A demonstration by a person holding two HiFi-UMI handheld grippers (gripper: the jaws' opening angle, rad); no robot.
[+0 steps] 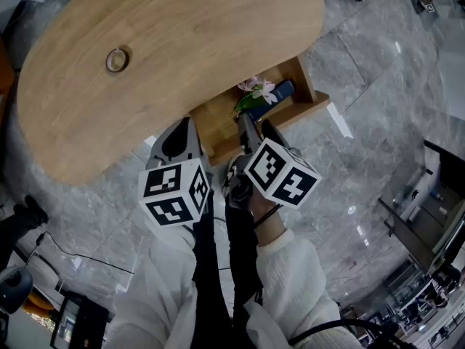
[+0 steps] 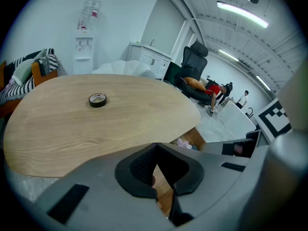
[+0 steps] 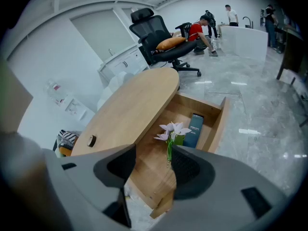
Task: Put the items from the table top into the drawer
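Note:
A black tape roll (image 1: 116, 59) (image 2: 97, 100) (image 3: 91, 140) lies alone on the oval wooden table (image 1: 182, 35). Below the table's edge the drawer (image 1: 309, 104) (image 3: 217, 124) stands pulled out. Inside it lie a pink flower with a green stem (image 1: 256, 89) (image 3: 173, 129) and a dark blue box (image 1: 280, 91) (image 3: 195, 130). My right gripper (image 1: 256, 131) (image 3: 153, 162) hovers open over the drawer's near end, the flower stem just ahead of its jaws and free of the pads. My left gripper (image 1: 180, 138) (image 2: 155, 146) is shut on nothing, at the table's near edge beside the drawer.
Grey marble floor surrounds the table. A black office chair (image 3: 159, 32) with an orange cushion stands beyond the table's far end, with people further back. A water dispenser (image 2: 85, 42) stands against the wall. Cables and gear lie on the floor (image 1: 65, 267) at my left.

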